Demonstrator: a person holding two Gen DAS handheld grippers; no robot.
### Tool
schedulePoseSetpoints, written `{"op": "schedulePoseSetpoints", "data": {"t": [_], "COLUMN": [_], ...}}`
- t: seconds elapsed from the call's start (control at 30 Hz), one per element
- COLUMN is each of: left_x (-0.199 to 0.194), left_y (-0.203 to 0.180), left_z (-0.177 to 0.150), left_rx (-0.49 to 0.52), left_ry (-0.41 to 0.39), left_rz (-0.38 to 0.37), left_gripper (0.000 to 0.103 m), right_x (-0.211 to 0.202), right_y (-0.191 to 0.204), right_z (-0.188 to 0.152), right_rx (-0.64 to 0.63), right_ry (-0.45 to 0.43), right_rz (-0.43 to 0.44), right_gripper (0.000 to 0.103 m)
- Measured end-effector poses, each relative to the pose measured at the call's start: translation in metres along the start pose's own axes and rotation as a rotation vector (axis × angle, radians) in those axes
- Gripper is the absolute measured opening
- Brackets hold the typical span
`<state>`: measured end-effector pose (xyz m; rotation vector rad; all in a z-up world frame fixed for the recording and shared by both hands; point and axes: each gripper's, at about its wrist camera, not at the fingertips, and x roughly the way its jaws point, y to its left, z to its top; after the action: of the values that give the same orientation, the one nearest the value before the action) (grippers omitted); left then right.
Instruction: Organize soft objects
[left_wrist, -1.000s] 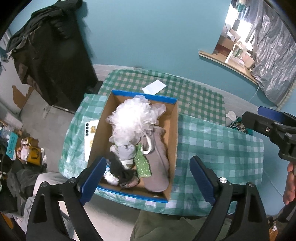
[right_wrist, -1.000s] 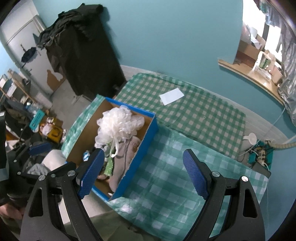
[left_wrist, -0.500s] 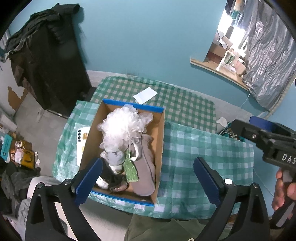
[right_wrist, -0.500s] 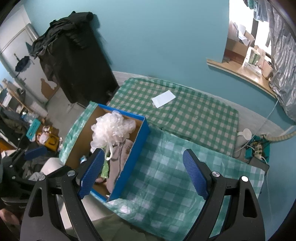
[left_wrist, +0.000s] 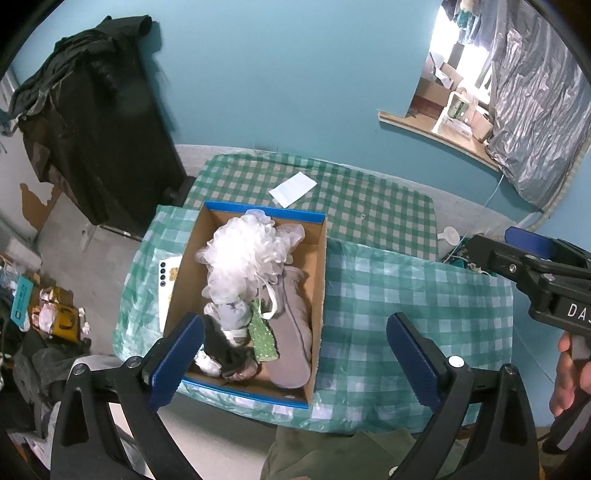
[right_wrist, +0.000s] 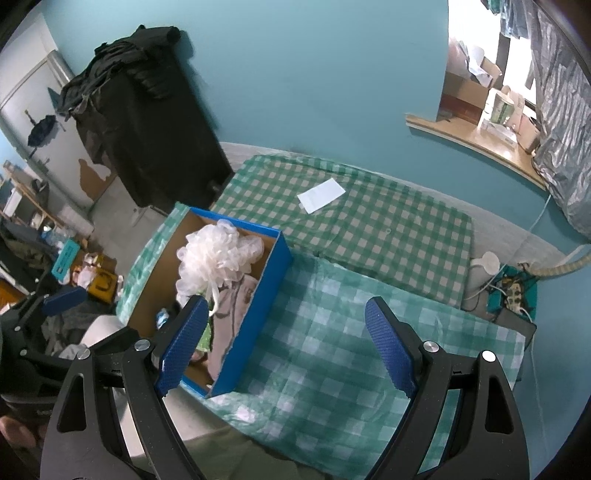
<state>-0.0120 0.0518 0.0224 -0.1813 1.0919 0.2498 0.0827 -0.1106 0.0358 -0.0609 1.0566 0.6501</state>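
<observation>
A blue-edged cardboard box sits on the left part of a green checked table. It holds a white mesh pouf, a grey slipper, a green sparkly cloth, a grey sock and a black soft item. My left gripper is open and empty, high above the box's near end. My right gripper is open and empty, high above the cloth just right of the box; it also shows in the left wrist view.
A white paper lies at the table's far side. A phone lies left of the box. A black draped cabinet stands far left. Cables and a power strip lie on the floor at right.
Both grippers have risen and pulled back from the table, so the box looks smaller and further away. Both stay open and empty. Nothing in the box has moved.
</observation>
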Motion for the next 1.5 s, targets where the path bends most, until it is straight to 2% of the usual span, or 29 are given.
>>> {"op": "schedulePoseSetpoints", "data": {"t": [0.6,1.5], "left_x": [-0.002,0.004], "left_y": [-0.008,-0.009], "left_z": [0.000,-0.003], "left_rx": [0.001,-0.026], "left_ry": [-0.007,0.030], "left_rz": [0.011,0.025], "left_gripper": [0.100,0.100], "right_x": [-0.005,-0.009], "right_y": [-0.011,-0.011], "right_z": [0.000,-0.003], "right_rx": [0.007,0.009], "right_ry": [0.000,0.003], "right_rz": [-0.001,-0.001], "right_gripper": [0.087,0.087]}}
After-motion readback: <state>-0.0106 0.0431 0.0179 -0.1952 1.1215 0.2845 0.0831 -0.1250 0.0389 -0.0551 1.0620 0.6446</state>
